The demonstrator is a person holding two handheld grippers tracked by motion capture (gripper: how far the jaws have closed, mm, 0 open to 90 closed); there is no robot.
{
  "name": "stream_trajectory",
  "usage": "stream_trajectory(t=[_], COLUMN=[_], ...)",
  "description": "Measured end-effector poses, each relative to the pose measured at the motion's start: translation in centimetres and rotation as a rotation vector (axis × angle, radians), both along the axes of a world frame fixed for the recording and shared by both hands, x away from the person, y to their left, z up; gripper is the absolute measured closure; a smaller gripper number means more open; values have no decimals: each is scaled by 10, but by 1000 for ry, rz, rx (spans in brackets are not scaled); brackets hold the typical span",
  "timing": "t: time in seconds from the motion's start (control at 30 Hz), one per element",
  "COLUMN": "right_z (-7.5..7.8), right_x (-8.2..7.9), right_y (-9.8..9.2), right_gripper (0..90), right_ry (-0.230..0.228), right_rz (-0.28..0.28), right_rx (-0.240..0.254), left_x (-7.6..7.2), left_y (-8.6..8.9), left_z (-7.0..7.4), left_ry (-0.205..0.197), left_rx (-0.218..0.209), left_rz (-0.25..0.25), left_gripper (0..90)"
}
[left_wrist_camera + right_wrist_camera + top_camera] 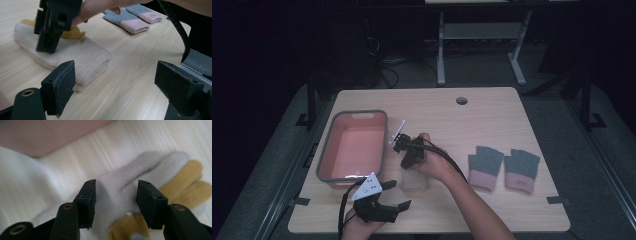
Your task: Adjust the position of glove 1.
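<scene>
A folded cream glove (pixel 414 181) with yellow patches (pixel 185 180) lies on the wooden table in front of the pink bin. My right gripper (pixel 408 161) points down onto its far end, jaws apart. In the right gripper view the gripper (pixel 116 187) straddles the cream fabric (pixel 117 182), and the pads do not squeeze it. The left gripper view shows that right gripper (pixel 47 42) standing on the glove (pixel 82 53). My left gripper (pixel 398 195) rests near the front edge, left of the glove, wide open (pixel 115 75) with nothing between its jaws.
A pink bin with a grey rim (pixel 326 150) stands at the left, its wall (pixel 50 135) close behind the glove. Two grey gloves with pink cuffs (pixel 484 167) (pixel 521 170) lie flat at the right (pixel 127 20). A cable hole (pixel 461 100) sits near the far edge.
</scene>
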State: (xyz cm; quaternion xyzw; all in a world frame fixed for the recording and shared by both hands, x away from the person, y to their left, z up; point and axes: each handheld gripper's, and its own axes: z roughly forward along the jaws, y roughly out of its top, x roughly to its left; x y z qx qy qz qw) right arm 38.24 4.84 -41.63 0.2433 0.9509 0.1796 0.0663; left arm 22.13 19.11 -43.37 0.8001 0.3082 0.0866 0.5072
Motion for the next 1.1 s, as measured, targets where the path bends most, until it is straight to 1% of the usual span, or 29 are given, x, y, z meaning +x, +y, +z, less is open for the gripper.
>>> stream_trajectory(t=[0.03, 0.13, 0.2, 0.37, 0.43, 0.53, 0.6, 0.63, 0.73, 0.87, 0.93, 0.97, 1.1], right_z=[-2, -6, -6, -5, -5, -5, -5, -4, -5, -5, -5, -6, -6], right_x=[1, 3, 3, 3, 4, 4, 4, 5, 5, 5, 4, 4, 3], right_y=[0, -3, -5, -11, -17, -20, -26, -30, -36, -47, -52, -54, -60], right_gripper=[491, 489, 489, 488, 487, 487, 484, 478, 475, 472, 469, 469, 466], right_ry=[8, 13, 18, 9, 13, 16, 18, 23, 30, 33, 40, 41, 42], right_rz=[-2, -4, -9, 4, -11, -18, -23, -32, -35, -48, -59, -64, -74], right_rx=[-1, 5, 6, -9, -8, -8, -7, -3, 1, 5, 19, 21, 30], left_x=[0, 0, 0, 0, 1, 1, 1, 1, 2, 3, 3, 3, 3], left_y=[0, 0, 0, -1, -1, -1, -1, 0, 1, 1, -1, -1, -4], left_z=[0, 0, 0, -1, -1, -1, -1, 0, 0, 0, -1, -1, -2], left_ry=[1, 2, 1, 6, 7, 13, 10, 12, 36, 51, 57, 57, 63], left_rx=[0, -1, 8, 7, 6, -3, 1, 3, -30, -34, -42, -35, -35], left_rz=[0, -1, -5, -1, 0, 4, 11, 13, 23, 33, 38, 37, 38], left_gripper=[170, 170, 170, 170, 170, 170, 170, 170, 170, 169, 169, 169, 169])
